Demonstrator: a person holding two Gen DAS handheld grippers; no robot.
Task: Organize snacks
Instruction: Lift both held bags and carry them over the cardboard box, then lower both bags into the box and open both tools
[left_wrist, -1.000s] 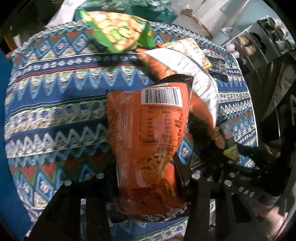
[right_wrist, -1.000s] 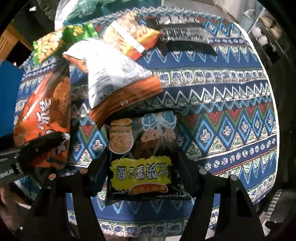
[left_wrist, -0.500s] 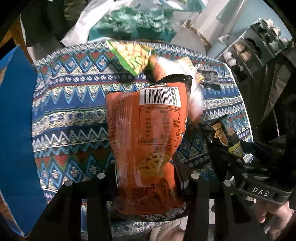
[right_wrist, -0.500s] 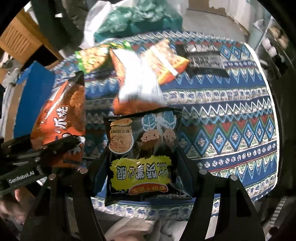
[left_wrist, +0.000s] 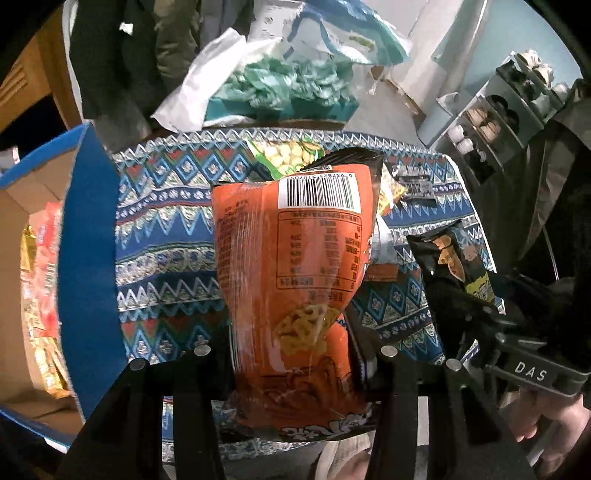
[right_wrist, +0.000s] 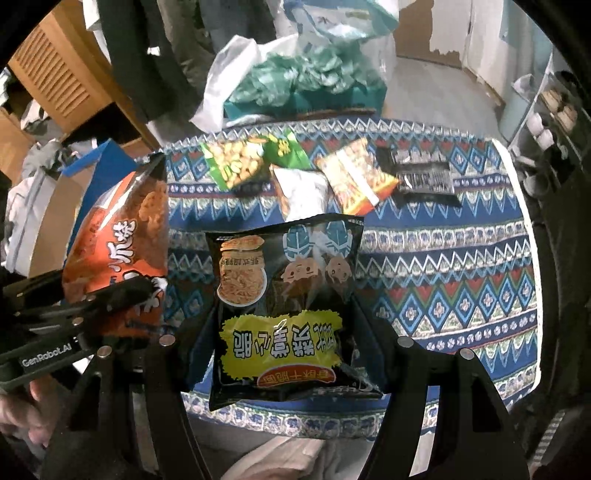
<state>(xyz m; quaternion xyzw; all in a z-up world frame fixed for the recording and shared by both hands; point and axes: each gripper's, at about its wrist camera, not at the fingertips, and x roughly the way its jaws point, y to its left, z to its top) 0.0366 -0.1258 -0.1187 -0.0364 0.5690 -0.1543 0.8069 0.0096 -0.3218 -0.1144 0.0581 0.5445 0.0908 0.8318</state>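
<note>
Standing between each gripper's fingers: orange snack bag (left_wrist: 295, 280) left, black snack bag (right_wrist: 284, 314) right.

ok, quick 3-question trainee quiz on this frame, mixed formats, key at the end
1. True or false: the left gripper is shut on the orange snack bag.
2. Multiple choice: the bag in the right gripper is mostly
A. green
B. black
C. white
3. Fill in: the blue cardboard box holding packets already sits to the ____ of the patterned tablecloth in the left wrist view.

Key
1. true
2. B
3. left
</note>
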